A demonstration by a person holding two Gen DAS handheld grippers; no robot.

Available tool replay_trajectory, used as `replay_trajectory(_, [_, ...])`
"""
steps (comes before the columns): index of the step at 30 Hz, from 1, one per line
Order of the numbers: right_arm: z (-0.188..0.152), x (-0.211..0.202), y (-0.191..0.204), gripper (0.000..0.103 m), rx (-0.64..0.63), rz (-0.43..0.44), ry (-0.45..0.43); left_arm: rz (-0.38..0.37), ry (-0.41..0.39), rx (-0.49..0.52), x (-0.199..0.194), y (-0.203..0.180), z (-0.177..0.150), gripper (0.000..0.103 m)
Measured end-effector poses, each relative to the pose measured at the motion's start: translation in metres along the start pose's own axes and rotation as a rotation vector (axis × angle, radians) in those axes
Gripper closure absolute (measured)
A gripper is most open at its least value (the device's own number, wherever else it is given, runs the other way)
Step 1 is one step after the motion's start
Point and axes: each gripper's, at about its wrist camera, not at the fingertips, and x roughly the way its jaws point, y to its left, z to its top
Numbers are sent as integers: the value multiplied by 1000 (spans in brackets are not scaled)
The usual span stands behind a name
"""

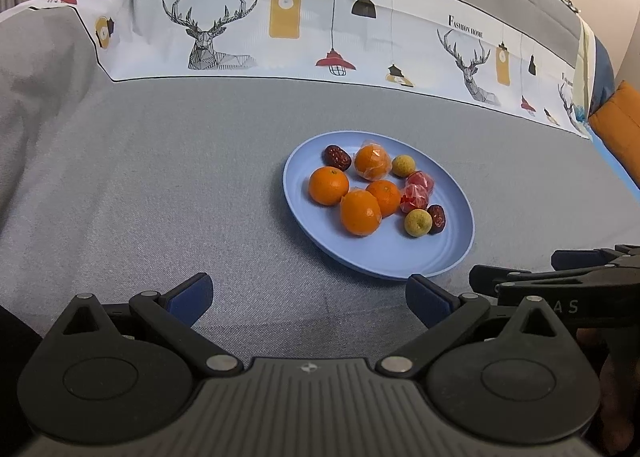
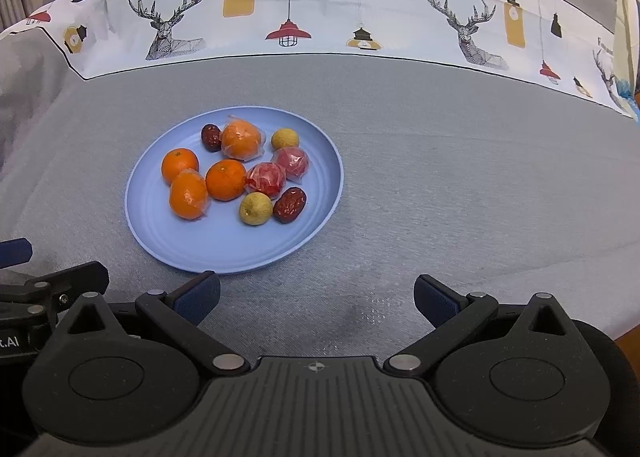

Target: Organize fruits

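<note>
Fruits [image 2: 226,179] on plate [image 2: 224,249], beyond both spread claws [image 2: 316,299].

"FASHION HOME" stands printed in black capitals on the white band of the cloth [image 1: 280,17], above a line-drawn deer head, and again further right along the same band above a second deer; a third print at the far right edge is too cut off to read. The right gripper [image 1: 516,277], seen from the left wrist view, carries pale letters "A S"; the left gripper [image 2: 56,277], seen from the right wrist view, shows ".AI" on its body.
</note>
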Motion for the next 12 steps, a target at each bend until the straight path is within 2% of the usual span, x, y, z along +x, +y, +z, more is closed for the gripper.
replay_trajectory(8, [1,-1,-1,1,13,11,-13,-1,-8,2,1,-1,0,1])
replay_trajectory(10, [2,-2,-3,1,27,13,-22,-20,-15,4,-2,-1,0,1])
replay_trajectory(12, [2,-7,-5,1,42,16,-40,-25,-32,34,-12,-4,6,1])
